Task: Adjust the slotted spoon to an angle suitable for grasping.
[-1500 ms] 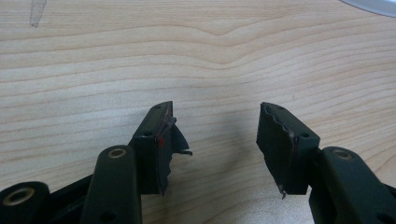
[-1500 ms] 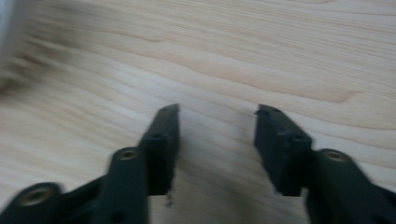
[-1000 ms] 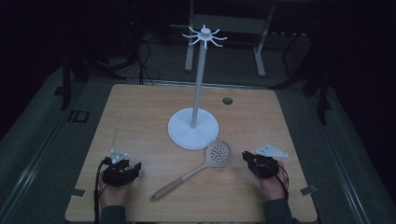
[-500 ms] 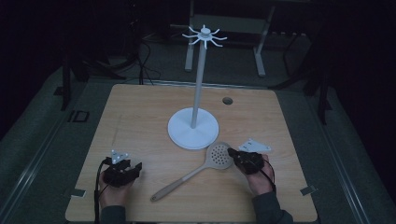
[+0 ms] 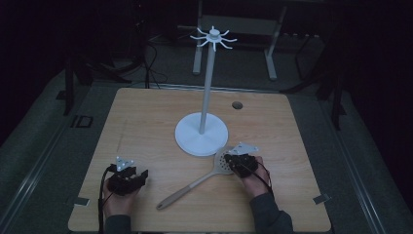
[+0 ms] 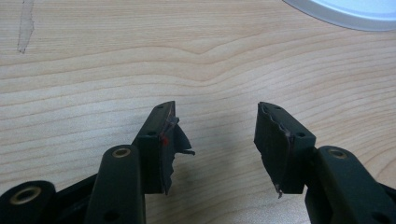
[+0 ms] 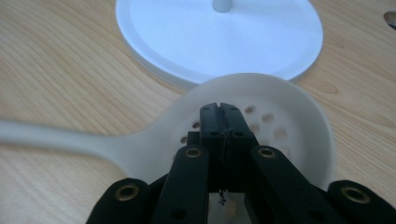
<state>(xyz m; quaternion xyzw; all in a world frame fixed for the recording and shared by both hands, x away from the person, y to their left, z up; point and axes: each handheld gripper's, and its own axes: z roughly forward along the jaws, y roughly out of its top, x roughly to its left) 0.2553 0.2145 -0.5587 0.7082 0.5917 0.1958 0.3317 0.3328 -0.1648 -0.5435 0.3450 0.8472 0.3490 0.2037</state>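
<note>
a pale beige slotted spoon with a round perforated bowl and a long thin handle [image 5: 195, 185] lies flat on the light wooden surface [image 5: 146, 126], its handle running toward the near left and its bowl lying just beside the front edge of a white round base. that base belongs to a tall white stand [image 5: 201, 134], whose slim pole rises from the middle of the surface to a ring of small curved hooks at the top. in the right gripper view the spoon's bowl [image 7: 289, 116] shows its holes, with the stand's base [image 7: 219, 37] close behind it. the right hand-held gripper [image 5: 234, 162] hangs over the spoon's bowl, its black jaws pressed together with nothing between them; whether the tips touch the bowl cannot be told. the left hand-held gripper [image 5: 132, 178] sits at the near left of the surface, well apart from the spoon, and in the left gripper view its jaws stand wide apart over bare wood. a small dark round hole [image 5: 237, 105] marks the far right part of the surface.
</note>
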